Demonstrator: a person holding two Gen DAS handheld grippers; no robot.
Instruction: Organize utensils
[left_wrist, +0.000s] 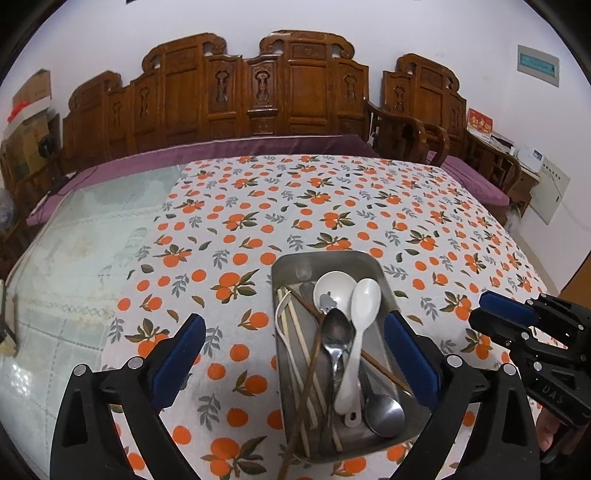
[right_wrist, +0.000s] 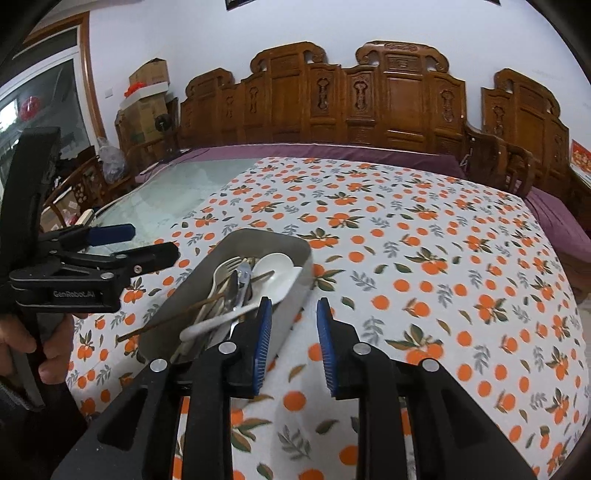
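A steel tray (left_wrist: 373, 261) lies on the orange-print cloth and holds the utensils. In it are a long white ceramic spoon (left_wrist: 364, 306), a round white spoon (left_wrist: 334, 286), metal spoons (left_wrist: 384, 410), pale chopsticks (left_wrist: 295, 332) and a brown stick. My left gripper (left_wrist: 294, 319) hangs above the tray, open wide, fingers either side of it, nothing held. My right gripper (left_wrist: 493, 314) is to the tray's right. In the right wrist view the right gripper (right_wrist: 294, 306) stands narrowly open and empty at the tray's (right_wrist: 258, 236) near right wall. The left gripper (right_wrist: 147, 243) hovers left of it.
The cloth (left_wrist: 332, 206) covers the table's right part; bare glass top (left_wrist: 92, 229) lies to the left. A carved wooden bench (left_wrist: 258, 92) with a purple cushion runs behind the table. A hand (right_wrist: 22, 343) holds the left gripper's handle. Cardboard boxes (right_wrist: 147, 88) stand at far left.
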